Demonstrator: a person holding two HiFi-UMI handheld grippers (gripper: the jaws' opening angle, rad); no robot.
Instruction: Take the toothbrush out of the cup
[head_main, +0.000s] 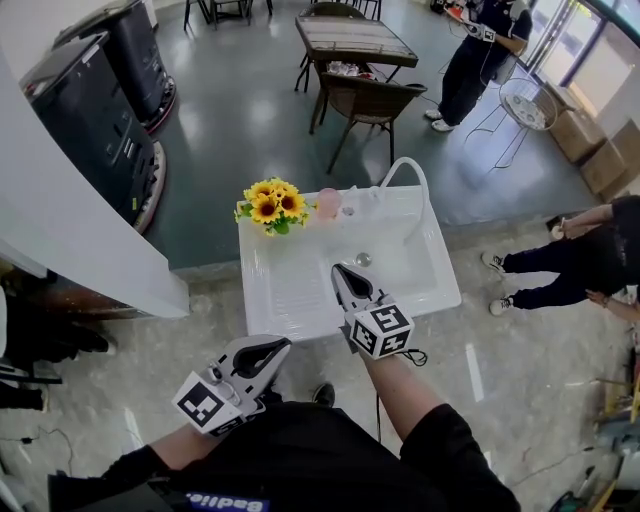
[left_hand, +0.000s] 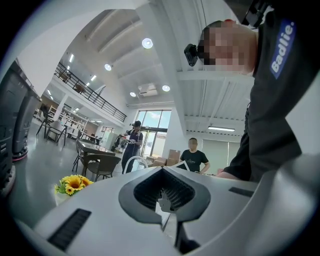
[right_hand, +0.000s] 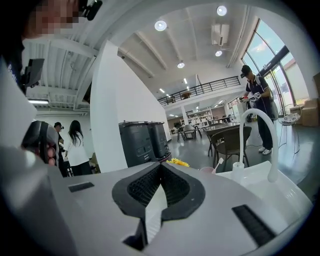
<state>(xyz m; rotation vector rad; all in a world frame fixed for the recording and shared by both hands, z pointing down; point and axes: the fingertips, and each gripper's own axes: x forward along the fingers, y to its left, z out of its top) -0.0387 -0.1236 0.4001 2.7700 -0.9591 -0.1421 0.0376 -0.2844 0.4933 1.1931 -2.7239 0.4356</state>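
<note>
A pink cup (head_main: 328, 203) stands at the back rim of the white sink (head_main: 290, 290), next to a bunch of sunflowers (head_main: 272, 205). In the right gripper view the cup (right_hand: 206, 170) shows just past the jaws, with a white toothbrush (right_hand: 219, 162) leaning out of it to the right. My right gripper (head_main: 338, 270) hovers over the sink's front part, pointing at the cup, shut and empty; its tips (right_hand: 160, 165) meet. My left gripper (head_main: 283, 344) hangs in front of the sink's front edge, also shut and empty, with its tips (left_hand: 162, 168) together.
A curved white faucet (head_main: 412, 180) rises at the sink's back right. Black machines (head_main: 95, 110) and a white wall stand to the left. A table with chairs (head_main: 358, 60) is beyond the sink. People stand at the right (head_main: 560, 265) and far back (head_main: 480, 50).
</note>
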